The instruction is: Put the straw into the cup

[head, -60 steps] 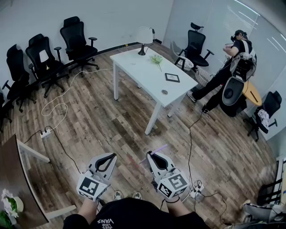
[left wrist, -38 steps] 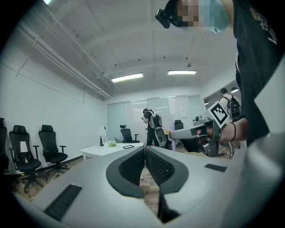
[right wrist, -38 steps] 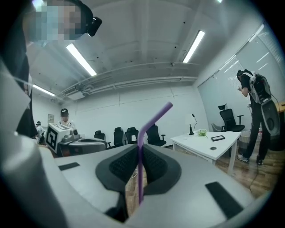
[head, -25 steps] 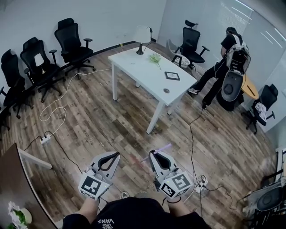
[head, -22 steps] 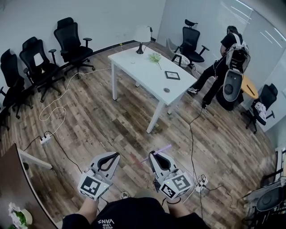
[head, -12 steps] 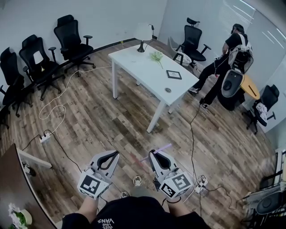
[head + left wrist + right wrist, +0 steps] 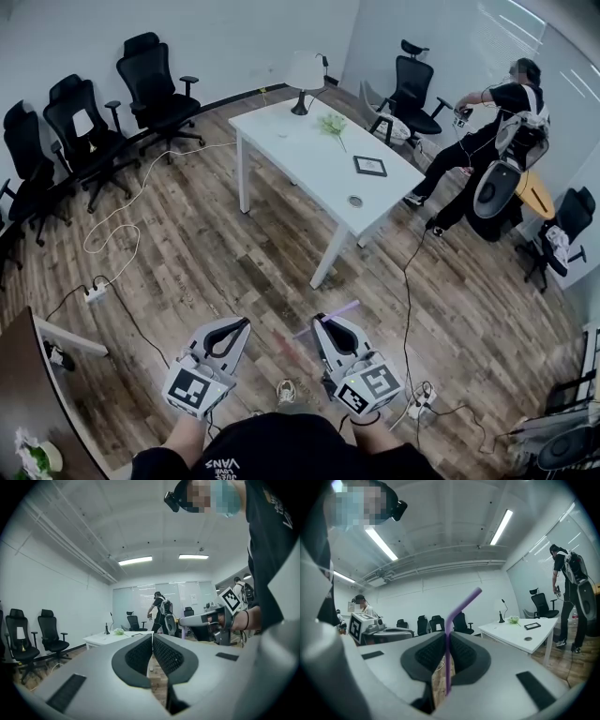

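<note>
My right gripper is shut on a purple bendy straw, held level over the wood floor. In the right gripper view the straw stands up between the closed jaws and bends off to the upper right. My left gripper hangs beside it with its jaws together and nothing between them; the left gripper view shows the same. A small round thing that may be the cup sits near the close end of the white table, well ahead of both grippers; the same round thing also shows in the right gripper view.
On the table are a lamp, a small green plant and a dark frame. Black office chairs line the left wall. Cables and power strips lie on the floor. Another person stands at the back right.
The room has shifted slightly in the view as I step; a shoe now shows between the grippers. The person at the back right has turned. Both grippers keep their pose and the straw stays held.
</note>
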`<state>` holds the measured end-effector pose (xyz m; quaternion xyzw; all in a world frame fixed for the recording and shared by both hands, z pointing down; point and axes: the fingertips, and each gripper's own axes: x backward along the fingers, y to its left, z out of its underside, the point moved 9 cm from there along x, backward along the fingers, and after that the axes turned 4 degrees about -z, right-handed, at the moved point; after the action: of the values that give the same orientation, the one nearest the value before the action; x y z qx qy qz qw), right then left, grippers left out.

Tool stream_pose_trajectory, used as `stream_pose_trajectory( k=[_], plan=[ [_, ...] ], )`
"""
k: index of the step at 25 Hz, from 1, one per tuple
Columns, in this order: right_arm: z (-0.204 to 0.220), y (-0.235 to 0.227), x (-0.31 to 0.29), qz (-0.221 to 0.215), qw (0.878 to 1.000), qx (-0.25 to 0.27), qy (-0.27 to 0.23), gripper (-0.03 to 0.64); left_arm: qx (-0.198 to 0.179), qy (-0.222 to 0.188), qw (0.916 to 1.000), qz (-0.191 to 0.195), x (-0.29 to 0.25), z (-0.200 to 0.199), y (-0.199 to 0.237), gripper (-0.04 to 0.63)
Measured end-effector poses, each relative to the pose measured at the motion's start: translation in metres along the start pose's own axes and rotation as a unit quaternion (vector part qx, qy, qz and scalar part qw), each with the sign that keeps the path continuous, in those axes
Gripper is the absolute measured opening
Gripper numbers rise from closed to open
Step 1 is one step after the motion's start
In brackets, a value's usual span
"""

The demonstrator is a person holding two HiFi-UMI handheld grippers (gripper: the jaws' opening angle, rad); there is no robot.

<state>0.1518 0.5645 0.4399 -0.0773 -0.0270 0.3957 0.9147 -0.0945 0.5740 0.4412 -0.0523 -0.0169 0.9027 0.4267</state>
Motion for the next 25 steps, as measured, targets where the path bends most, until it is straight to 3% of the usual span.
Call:
stream_pose_trajectory(
  k=[15,25],
  plan=[
    [-0.010,-0.076,-0.029,-0.032,0.999,0.006,0.010,0.038,0.002,0.000,0.9997,-0.024,-0.074,0.001,0.011,0.016],
    [-0.010,-0.094,-0.065,-0.032,0.999,0.000,0.017,0.038,0.005,0.009,0.9996,-0.027,-0.095,0.001,0.045,0.017]
  ],
)
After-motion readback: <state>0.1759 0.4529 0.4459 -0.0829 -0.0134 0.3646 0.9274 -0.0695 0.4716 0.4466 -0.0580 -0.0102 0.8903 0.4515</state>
